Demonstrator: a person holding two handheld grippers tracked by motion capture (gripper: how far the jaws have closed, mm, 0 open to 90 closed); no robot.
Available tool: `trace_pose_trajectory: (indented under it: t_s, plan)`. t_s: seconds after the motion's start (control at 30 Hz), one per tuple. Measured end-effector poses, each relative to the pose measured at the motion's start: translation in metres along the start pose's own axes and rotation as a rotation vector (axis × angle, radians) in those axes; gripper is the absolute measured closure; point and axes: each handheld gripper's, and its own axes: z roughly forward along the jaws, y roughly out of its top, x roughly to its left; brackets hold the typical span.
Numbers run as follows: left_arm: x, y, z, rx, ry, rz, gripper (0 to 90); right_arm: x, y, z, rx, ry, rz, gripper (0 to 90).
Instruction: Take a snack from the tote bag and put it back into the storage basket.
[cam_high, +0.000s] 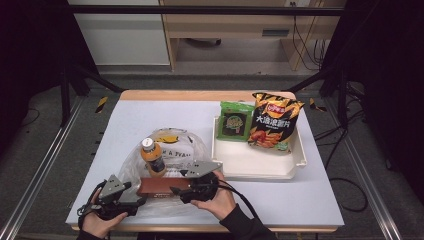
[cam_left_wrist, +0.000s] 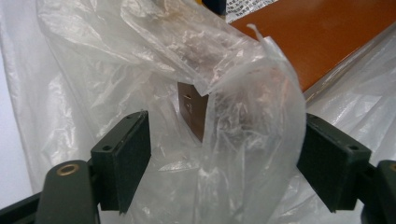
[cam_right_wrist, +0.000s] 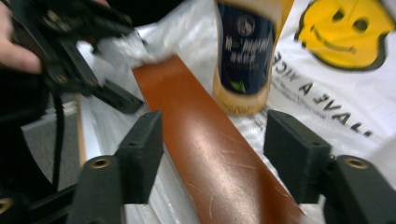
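Observation:
A flat reddish-brown box (cam_high: 160, 186) lies near the table's front edge on a clear plastic bag (cam_high: 172, 142) printed with a yellow smiley. An orange juice bottle (cam_high: 153, 157) stands upright just behind the box. My right gripper (cam_high: 176, 191) is open at the box's right end. In the right gripper view its jaws straddle the box (cam_right_wrist: 210, 154) without pressing on it, and the bottle (cam_right_wrist: 245, 56) is beyond. My left gripper (cam_high: 137, 201) is at the box's left end. Its jaws (cam_left_wrist: 224, 158) stand wide, with loose bag film (cam_left_wrist: 140, 70) bunched between them and the box's end (cam_left_wrist: 192, 109) behind.
A white tray (cam_high: 260, 172) at the right holds a green packet (cam_high: 235, 121) and an orange bag of crisps (cam_high: 272, 122) at its back. Bare white tabletop lies to the left of the bag. The person's hands come in at the front edge.

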Motion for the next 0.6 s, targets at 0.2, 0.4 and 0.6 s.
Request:
trace_pose_trajectory:
  t_s: [0.2, 0.4, 0.6]
  plan:
    - [0.002, 0.0, 0.0, -0.001, 0.007, -0.001, 21.8, -0.008, -0.009, 0.003, 0.092, -0.029, -0.018, 31.3]
    - [0.005, 0.001, 0.003, -0.005, 0.026, -0.01, 22.2, -0.012, -0.019, -0.002, 0.103, -0.028, -0.008, 30.4]
    - [0.009, 0.002, 0.01, -0.005, 0.041, -0.015, 22.2, -0.01, -0.025, -0.008, 0.097, -0.022, 0.011, 35.4]
